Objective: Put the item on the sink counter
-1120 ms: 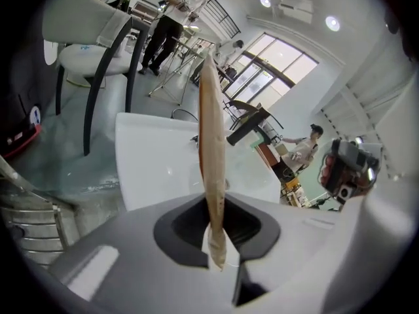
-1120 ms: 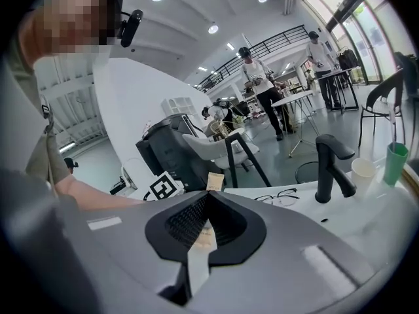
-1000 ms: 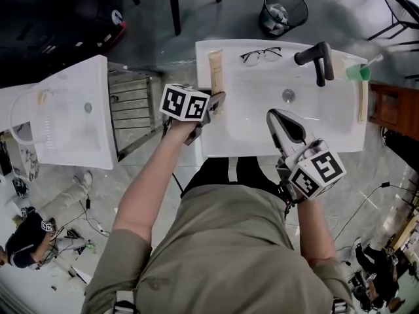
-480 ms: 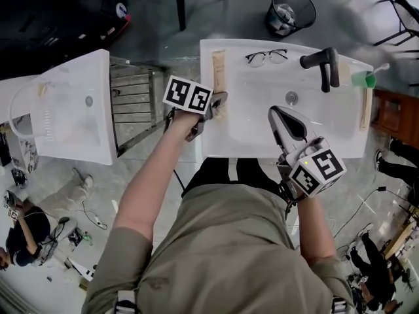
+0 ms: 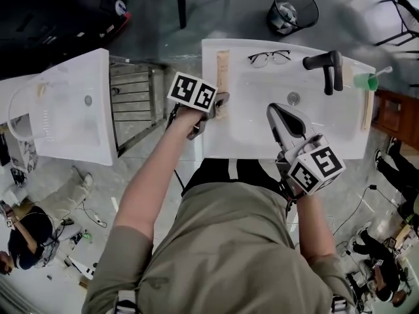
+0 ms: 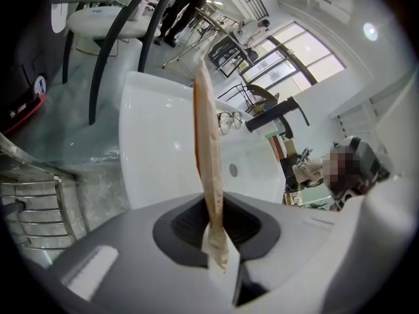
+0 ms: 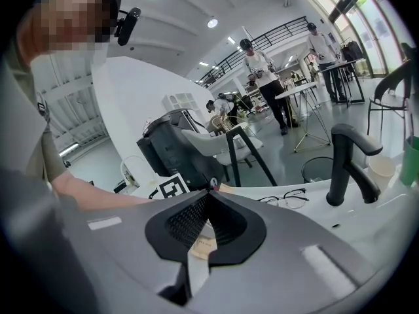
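Observation:
A long tan tube runs along the left rim of the white sink counter. My left gripper is shut on the tube's near, crimped end. In the left gripper view the tube rises edge-on from between the jaws of my left gripper, over the counter's rim. I cannot tell whether it rests on the rim or hangs just above it. My right gripper hovers over the basin's near side with its jaws together and nothing in them; its own view shows the right gripper pointing at the tube.
On the counter lie black glasses, a black faucet, a green cup and a pale stick on the right rim. A second white sink stands at the left, a wire bin beyond. People stand around.
My left gripper has edged a little farther along the left rim with the tube still in it. The right gripper has hardly moved.

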Available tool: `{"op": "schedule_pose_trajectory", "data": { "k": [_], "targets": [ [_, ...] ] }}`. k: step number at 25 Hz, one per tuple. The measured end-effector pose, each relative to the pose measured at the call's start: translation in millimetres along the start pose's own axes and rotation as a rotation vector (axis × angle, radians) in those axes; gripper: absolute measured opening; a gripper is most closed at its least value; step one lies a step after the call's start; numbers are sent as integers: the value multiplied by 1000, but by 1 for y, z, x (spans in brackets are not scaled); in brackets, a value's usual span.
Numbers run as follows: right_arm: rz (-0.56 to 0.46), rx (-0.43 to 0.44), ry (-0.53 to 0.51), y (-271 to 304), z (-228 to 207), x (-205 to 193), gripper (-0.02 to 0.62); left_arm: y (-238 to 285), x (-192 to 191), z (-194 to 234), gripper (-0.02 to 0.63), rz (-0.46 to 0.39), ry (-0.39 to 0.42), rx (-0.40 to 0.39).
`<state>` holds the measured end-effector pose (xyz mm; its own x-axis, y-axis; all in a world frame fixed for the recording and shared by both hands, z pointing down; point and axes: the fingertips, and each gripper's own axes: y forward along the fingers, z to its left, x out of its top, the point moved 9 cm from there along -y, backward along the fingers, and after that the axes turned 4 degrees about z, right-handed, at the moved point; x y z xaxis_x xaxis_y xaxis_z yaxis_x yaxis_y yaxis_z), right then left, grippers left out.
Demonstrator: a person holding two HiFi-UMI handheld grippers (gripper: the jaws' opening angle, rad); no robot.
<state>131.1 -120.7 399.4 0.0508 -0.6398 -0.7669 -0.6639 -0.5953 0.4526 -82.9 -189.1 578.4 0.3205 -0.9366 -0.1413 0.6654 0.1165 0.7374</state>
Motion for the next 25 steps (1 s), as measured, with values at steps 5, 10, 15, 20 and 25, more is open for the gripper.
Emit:
{"op": "schedule_pose_trajectory", "data": {
  "k": [5,10,15,20,25],
  "targets": [
    [6,2,-3,3,-1,0,6,1,-1,3,55,-1,2,20],
    [11,5,-2,8,2,0,5,-4,-2,4,64,-8,18,20],
    [11,10,-11,10,7,3,6,-12,-2,6,76,-41,15,41],
    [6,4,-19,9,11,5,6,-23,-6,8,109,-72,26,90],
    [0,-10,-30,7,14,7,6,-34,-14,11,114,-106,26,129]
  ]
}}
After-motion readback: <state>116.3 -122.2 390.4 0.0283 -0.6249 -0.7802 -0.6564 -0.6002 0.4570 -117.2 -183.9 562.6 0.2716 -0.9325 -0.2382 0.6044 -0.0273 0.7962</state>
